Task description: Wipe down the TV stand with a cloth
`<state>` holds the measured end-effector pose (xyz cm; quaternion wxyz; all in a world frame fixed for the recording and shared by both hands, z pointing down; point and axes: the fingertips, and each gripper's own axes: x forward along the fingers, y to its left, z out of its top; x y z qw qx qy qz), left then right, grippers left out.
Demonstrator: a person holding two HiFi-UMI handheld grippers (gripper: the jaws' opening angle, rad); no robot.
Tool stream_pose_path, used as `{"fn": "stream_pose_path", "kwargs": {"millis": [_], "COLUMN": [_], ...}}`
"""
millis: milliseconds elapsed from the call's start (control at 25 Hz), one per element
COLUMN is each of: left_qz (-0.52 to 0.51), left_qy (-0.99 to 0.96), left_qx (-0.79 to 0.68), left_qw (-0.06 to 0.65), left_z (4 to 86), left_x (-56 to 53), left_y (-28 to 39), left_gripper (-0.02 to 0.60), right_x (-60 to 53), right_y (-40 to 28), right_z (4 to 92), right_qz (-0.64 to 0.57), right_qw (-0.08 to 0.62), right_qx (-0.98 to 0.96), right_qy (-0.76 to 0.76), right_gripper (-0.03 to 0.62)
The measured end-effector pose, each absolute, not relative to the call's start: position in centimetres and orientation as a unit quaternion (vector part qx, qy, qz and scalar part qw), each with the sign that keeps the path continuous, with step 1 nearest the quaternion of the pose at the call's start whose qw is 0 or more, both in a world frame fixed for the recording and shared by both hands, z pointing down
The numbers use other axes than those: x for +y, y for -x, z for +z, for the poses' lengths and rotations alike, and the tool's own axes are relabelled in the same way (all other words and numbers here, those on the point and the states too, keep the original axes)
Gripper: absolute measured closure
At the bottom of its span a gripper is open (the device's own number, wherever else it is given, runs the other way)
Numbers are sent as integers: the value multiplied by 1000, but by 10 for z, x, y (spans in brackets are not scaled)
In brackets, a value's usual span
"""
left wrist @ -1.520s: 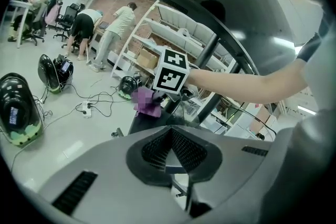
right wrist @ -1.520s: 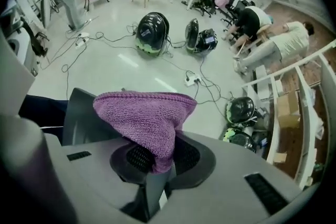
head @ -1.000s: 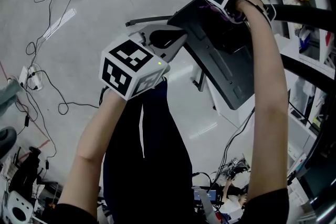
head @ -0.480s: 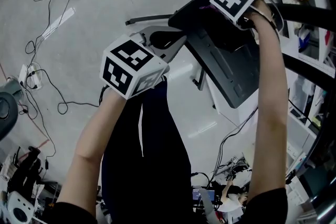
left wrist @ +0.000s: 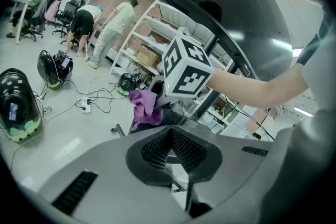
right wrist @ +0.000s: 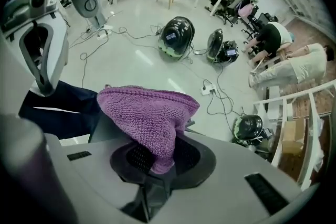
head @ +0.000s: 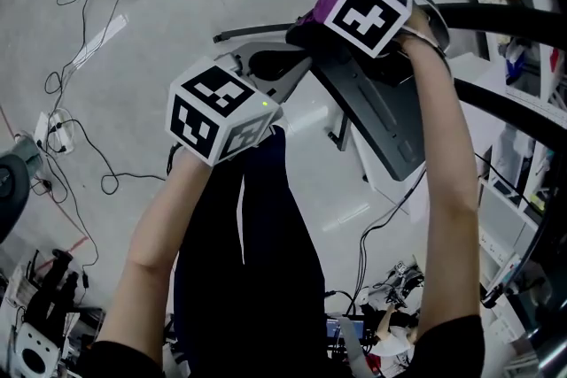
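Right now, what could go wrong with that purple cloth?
The right gripper pinches only a narrow bit of the cloth, so it might slip out when rubbed against the stand. Loose cables lie on the floor nearby; stepping around could snag one.

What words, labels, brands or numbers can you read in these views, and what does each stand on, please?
No text can be read in any view.
On the left marker cube and right marker cube: black-and-white square patterns only, no letters.
On the black-and-green device on the floor: a blue label, too small to read.
On the boxes on the shelves: no legible print.
On the purple cloth: no tag visible.
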<state>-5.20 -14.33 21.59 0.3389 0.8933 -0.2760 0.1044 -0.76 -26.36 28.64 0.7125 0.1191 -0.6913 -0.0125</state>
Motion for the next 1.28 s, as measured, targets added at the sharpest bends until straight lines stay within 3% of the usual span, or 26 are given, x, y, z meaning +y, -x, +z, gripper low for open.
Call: {"fn": "stream_pose_path", "kwargs": {"millis": [880,1280], "left_qz": [105,108], "left_qy": [-896,-908], "left_qx": [-256,-221], "left_qw": [347,338], "left_z": [220,214], "left_x": [-139,-133], "left_y": [43,32], "left_gripper": [575,575], "right_x": [-234,-240], "right_y": [-44,-29], "right_z": [304,238], "right_qz": [19,-37], "right_qw": [803,697], "right_qx": [-593,-690], "right_qy": [-59,-193], "right_gripper": [522,522]}}
